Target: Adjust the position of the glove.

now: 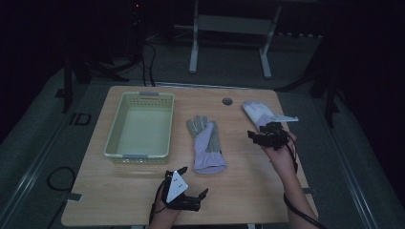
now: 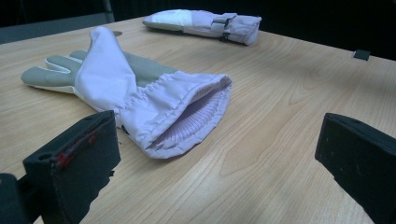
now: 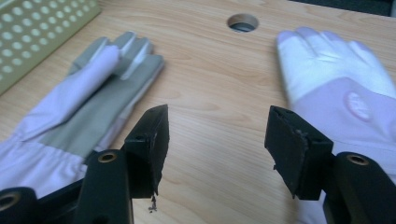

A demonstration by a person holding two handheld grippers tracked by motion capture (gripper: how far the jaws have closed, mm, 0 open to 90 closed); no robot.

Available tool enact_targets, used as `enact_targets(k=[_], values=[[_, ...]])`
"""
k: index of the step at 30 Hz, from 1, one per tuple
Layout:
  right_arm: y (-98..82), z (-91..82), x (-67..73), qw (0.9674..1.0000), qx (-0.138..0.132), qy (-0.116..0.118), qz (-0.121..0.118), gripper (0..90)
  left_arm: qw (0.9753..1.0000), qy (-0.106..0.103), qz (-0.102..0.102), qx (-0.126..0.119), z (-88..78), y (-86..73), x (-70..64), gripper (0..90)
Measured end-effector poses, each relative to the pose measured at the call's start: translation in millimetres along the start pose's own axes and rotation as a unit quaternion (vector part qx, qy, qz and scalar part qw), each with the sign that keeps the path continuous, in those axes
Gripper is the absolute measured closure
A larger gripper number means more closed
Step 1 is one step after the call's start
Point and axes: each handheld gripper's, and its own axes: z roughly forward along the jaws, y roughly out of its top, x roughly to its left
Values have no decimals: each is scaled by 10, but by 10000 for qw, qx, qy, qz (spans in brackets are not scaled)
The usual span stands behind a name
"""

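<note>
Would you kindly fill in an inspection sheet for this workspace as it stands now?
Surface: wooden table with a round hole.
Job's things: grey-palmed glove flat at centre; white glove at right; basket at left, nothing inside.
Clutter: nothing seen.
Grippers: left gripper open near the front edge, facing the centre glove's cuff; right gripper open, holding nothing, beside the white glove.
Cables: cable trailing along the right forearm; loose cable on the floor.
Surroundings: dark room, grey floor, frame legs behind.

A dim room: grey carpeted floor (image 1: 229, 71), white metal frame legs (image 1: 193, 52) behind the wooden table (image 1: 248, 191).
</note>
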Motion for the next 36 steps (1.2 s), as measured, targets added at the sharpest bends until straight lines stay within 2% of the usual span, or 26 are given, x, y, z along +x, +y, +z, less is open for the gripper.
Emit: enact_targets(k=[7, 8, 10, 15, 19, 23, 25, 31, 36], values=[[-14, -13, -260, 9998, 30, -200, -78, 419, 10000, 14, 18, 1, 0, 0, -5, 0], [-14, -13, -260, 9998, 30, -200, -78, 419, 10000, 14, 18, 1, 0, 0, -5, 0], [-3, -36, -384, 9996, -74, -239, -107, 435, 10000, 23, 18, -18, -2, -2, -7, 0], [54, -70, -612, 9995, -152, -282, 26, 441, 10000, 27, 0, -37, -9, -4, -1, 0], [103, -99, -822, 9987, -181, -469, 65, 441, 10000, 38, 5, -46, -13, -5, 0, 0], [134, -105, -952, 9984, -168, -541, 42, 445, 10000, 66, -6, -50, -11, -5, -2, 0], [150, -96, -1012, 9986, -166, -486, 90, 445, 10000, 63, -5, -48, -12, -5, -1, 0], [161, 42, -1148, 9990, 16, -388, 199, 444, 10000, 61, -1, -56, -13, -6, -2, 0], [128, 253, -1148, 9991, 190, -360, 124, 453, 10000, 62, 1, -51, -13, -5, -2, 0]])
